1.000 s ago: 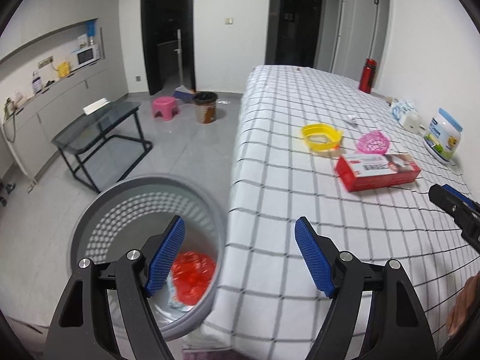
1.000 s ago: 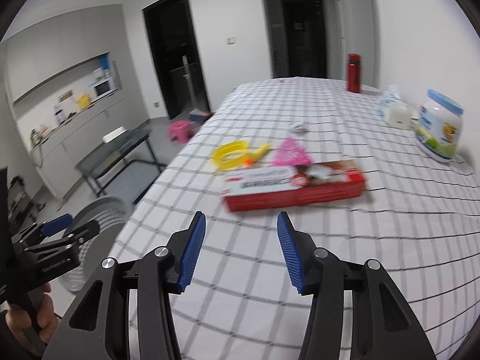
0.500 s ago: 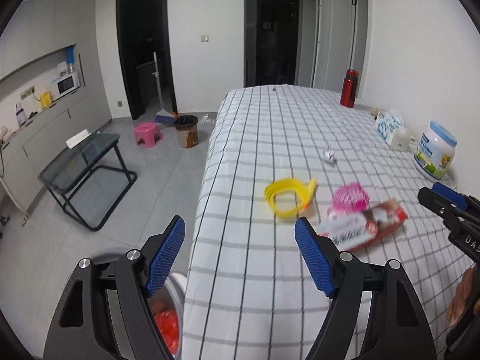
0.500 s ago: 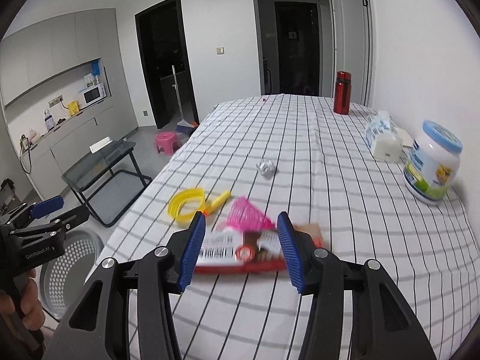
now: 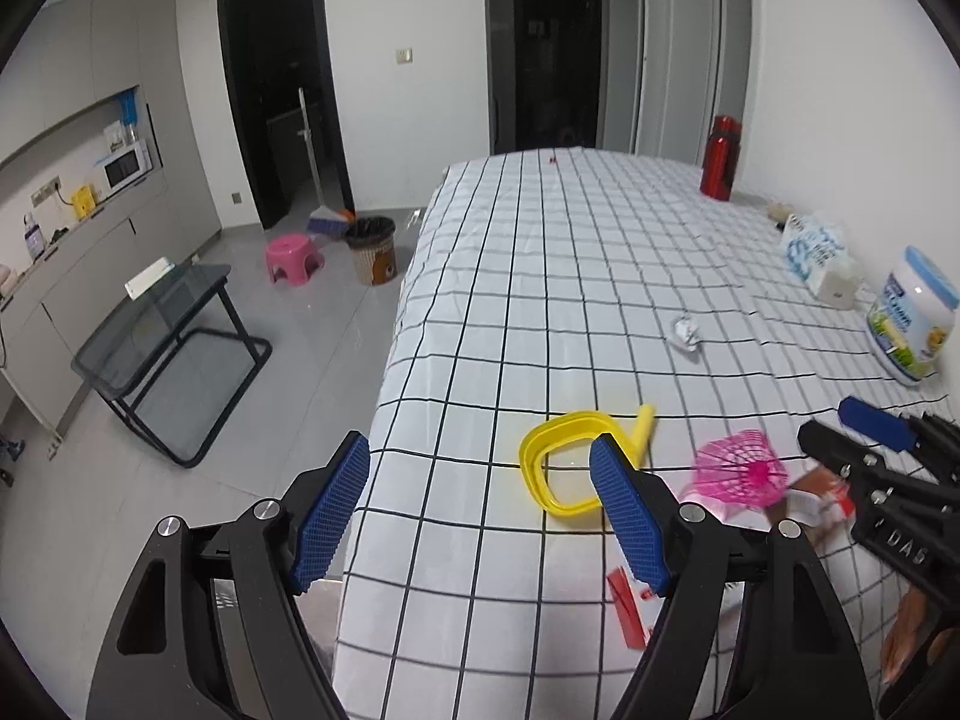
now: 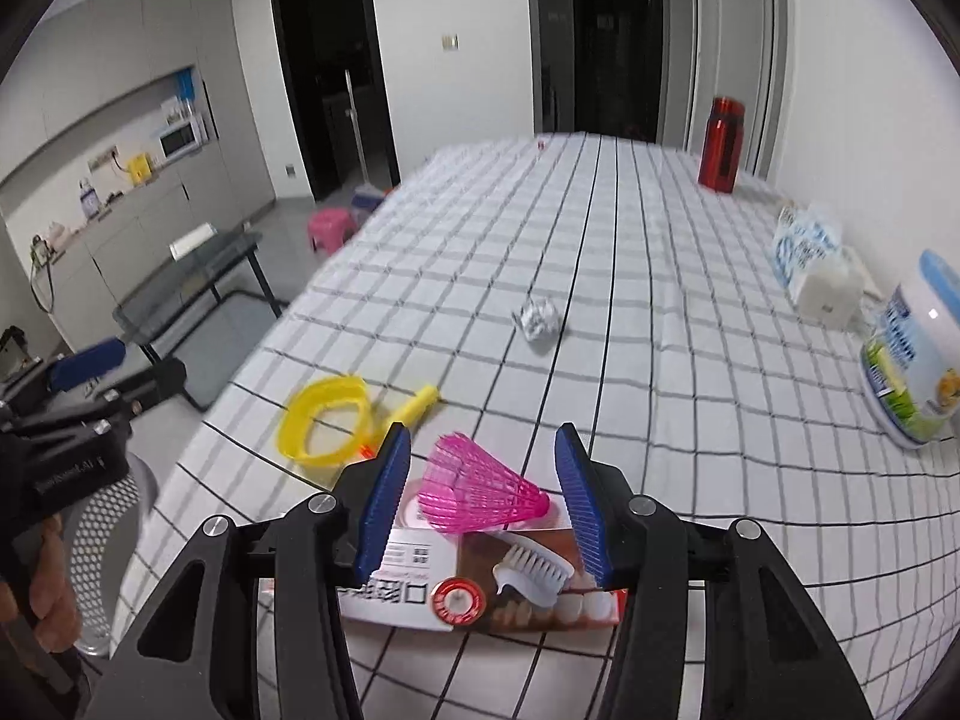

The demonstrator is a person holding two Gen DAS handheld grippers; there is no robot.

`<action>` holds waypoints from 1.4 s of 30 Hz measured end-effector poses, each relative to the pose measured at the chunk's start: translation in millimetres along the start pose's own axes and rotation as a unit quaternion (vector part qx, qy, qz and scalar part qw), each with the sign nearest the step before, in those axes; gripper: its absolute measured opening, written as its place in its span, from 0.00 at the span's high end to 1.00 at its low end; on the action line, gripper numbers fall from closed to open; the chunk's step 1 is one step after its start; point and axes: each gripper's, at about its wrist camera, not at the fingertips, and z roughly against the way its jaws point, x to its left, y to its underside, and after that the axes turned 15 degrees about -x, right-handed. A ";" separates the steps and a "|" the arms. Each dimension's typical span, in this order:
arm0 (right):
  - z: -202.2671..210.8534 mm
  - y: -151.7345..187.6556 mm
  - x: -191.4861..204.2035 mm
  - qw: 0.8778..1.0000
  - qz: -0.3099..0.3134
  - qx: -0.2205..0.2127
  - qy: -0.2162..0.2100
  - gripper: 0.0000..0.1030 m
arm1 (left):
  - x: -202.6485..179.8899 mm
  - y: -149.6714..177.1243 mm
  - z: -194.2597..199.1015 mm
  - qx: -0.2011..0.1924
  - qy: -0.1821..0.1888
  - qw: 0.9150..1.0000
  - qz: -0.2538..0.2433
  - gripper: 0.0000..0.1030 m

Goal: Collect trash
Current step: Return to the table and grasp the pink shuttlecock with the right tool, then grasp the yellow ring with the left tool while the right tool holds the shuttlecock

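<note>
Change since earlier frames: both grippers have swung away from the grey perforated bin (image 6: 96,546) and onto the check-clothed desk (image 5: 540,276); red scrap in the bin no longer in view.
Left gripper (image 5: 480,516): spread wide, nothing between the jaws, over the desk's near edge.
Yellow plastic loop with handle (image 5: 570,462): on the desk, just beyond the left gripper.
Pink plastic shuttlecock (image 6: 480,489): lying against the red-and-white toothpaste box (image 6: 480,588).
Right gripper (image 6: 483,501): half spread, empty, jaws flanking shuttlecock and box, not pressing.
Crumpled silver foil ball (image 6: 537,321): mid-desk, well apart.
Progress: judged partly done; four pieces left.
</note>
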 end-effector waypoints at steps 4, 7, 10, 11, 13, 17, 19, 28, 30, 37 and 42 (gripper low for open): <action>-23.9 13.4 -2.6 1.000 0.000 0.026 0.000 0.53 | 1.1 6.8 -19.1 0.015 -0.003 1.000 0.005 0.28; -40.5 20.4 -0.8 0.999 0.009 0.043 0.011 0.53 | 1.7 11.4 -30.2 0.024 -0.008 1.000 0.005 0.28; -52.6 25.0 0.2 0.998 0.015 0.056 0.021 0.53 | 1.9 16.4 -36.2 0.031 -0.008 0.999 0.006 0.28; -54.7 26.5 0.5 0.998 0.016 0.059 0.023 0.53 | 1.5 17.6 -37.9 0.033 -0.007 0.999 0.007 0.28; -61.9 29.5 1.1 0.997 0.017 0.066 0.025 0.54 | 0.5 21.3 -41.7 0.038 -0.004 0.999 0.007 0.28; -70.3 32.7 2.5 0.997 0.019 0.069 0.034 0.72 | -4.0 25.9 -46.9 0.045 0.000 0.999 0.007 0.28; -69.8 33.0 3.0 0.998 0.016 0.061 0.029 0.76 | -6.5 28.3 -48.7 0.047 0.002 0.999 0.007 0.28; -54.3 27.4 -15.4 0.999 -0.032 0.015 0.014 0.93 | -23.2 34.7 -58.7 0.052 -0.004 0.999 0.003 0.25; -46.3 22.5 -21.2 0.999 -0.038 -0.001 0.012 0.93 | -29.2 37.4 -64.0 0.058 -0.005 0.998 0.002 0.25; -34.2 16.3 -43.1 0.998 -0.065 -0.022 0.013 0.93 | -45.5 36.1 -76.9 0.078 0.010 0.997 0.009 0.25; -32.1 16.2 -50.2 0.997 -0.076 -0.024 0.010 0.93 | -52.6 29.7 -88.1 0.088 0.016 0.996 0.018 0.21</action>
